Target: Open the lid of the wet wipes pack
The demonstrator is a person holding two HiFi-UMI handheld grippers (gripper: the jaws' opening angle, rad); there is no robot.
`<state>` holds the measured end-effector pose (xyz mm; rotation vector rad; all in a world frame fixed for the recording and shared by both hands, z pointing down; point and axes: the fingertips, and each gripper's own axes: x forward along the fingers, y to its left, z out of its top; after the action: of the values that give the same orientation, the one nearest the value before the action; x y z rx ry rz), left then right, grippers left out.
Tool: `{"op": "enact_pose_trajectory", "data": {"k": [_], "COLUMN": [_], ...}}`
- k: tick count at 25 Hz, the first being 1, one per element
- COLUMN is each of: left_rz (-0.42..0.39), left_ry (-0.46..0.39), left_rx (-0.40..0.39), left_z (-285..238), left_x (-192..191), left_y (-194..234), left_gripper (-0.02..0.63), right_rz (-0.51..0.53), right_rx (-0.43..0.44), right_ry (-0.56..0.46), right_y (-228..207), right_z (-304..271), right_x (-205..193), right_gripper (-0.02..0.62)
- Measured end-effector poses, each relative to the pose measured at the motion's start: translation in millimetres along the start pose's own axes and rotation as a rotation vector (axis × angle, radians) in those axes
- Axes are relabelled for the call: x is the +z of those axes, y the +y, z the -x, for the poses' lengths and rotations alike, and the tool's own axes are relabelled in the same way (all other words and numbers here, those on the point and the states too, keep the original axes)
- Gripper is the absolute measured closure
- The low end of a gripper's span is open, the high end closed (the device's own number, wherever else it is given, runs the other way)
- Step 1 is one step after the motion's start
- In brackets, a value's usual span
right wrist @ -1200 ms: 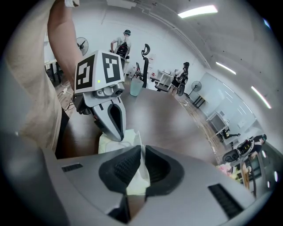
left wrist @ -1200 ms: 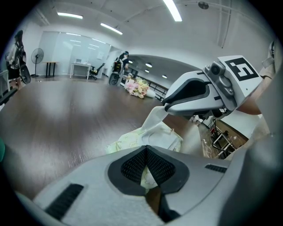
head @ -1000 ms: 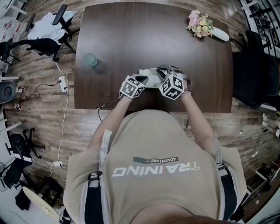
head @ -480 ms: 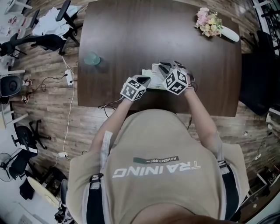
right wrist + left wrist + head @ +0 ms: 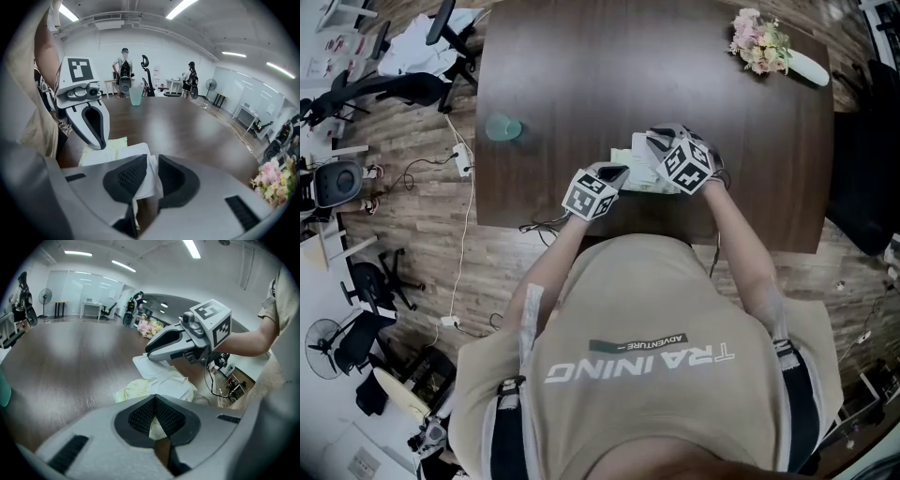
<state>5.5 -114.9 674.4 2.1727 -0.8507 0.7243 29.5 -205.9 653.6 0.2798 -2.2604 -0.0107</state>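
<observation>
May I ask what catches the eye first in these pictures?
The left gripper pinches the wet wipes pack at the dark table's near edge, while the right gripper, jaws just opening, straddles its white lid. Flowers lie at the far right corner; a teal cup stands left.

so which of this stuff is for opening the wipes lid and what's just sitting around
Job: wet wipes pack; its lid, between the right gripper's jaws, which have just been opening; left gripper, clamping the pack.
Lying about: teal cup; flowers.
</observation>
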Motion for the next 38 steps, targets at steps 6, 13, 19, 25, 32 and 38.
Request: {"op": "enact_pose_trajectory", "data": {"k": [6,13,19,25,32,38], "left_rz": [-0.001,0.003,-0.015,-0.044,-0.137,-0.104], "left_ry": [0.017,0.010,0.014,0.026,0.030,0.047], "left_rx": [-0.018,-0.031,-0.048,-0.053,-0.021,-0.016], "left_z": [2,2,2,3,3,2], "left_x": [0,2,0,-4,-4,-3], "left_y": [-5,-4,-3,-2,-1,-3], "left_gripper": [0.597,0.597,0.597,0.597,0.597,0.597], "right_rz": [0.044,-0.002,-0.006,-0.042,-0.133,-0.237], "right_rx": [-0.001,0.017,-0.077,-0.152,-0.248,-0.265], "right_ry": [0.080,0.085,0.053,0.055,0.041,-0.002], "right_y": [9,17,16,32,38,56], "right_z": [-9,-14,-5,15,51,78], "right_x": [-17,-20,-12,-14,-19,-21], "right_gripper": [0.545,0.569,0.575,0.575,0.575,0.581]}}
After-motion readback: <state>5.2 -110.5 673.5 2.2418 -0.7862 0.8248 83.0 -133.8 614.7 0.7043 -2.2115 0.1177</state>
